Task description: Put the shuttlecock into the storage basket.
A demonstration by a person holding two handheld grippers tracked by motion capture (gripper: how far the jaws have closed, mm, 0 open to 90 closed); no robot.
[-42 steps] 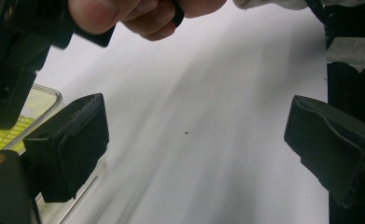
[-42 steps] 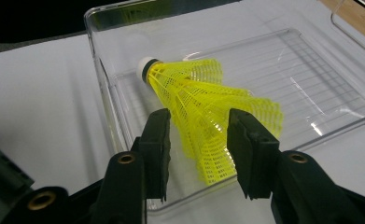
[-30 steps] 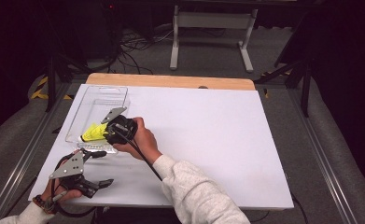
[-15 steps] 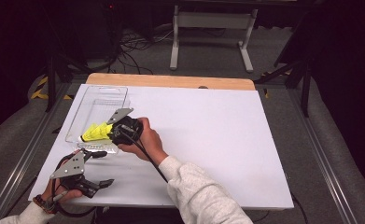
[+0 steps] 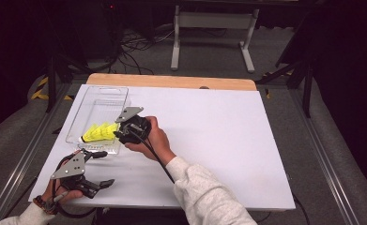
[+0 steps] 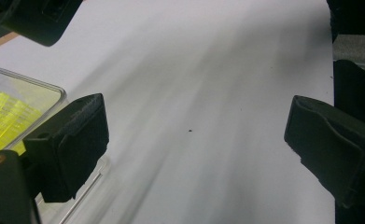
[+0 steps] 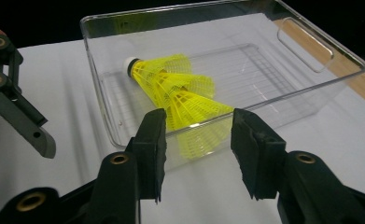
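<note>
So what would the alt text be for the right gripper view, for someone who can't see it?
Yellow shuttlecocks lie nested together on their sides inside a clear plastic bin on a white table. In the foreground the right gripper points at the bin from outside its near wall, its two black jaws apart with nothing between them; the left gripper shows at the left edge.

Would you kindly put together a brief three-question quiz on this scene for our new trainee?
1. True or false: the yellow shuttlecocks lie inside the clear tray.
2. Which stands nearer the tray's long side: A the right gripper, B the left gripper?
3. What is gripped between the left gripper's jaws?

Key: 1 true. 2 A. 3 nothing; they stand wide apart over the white table.
</note>
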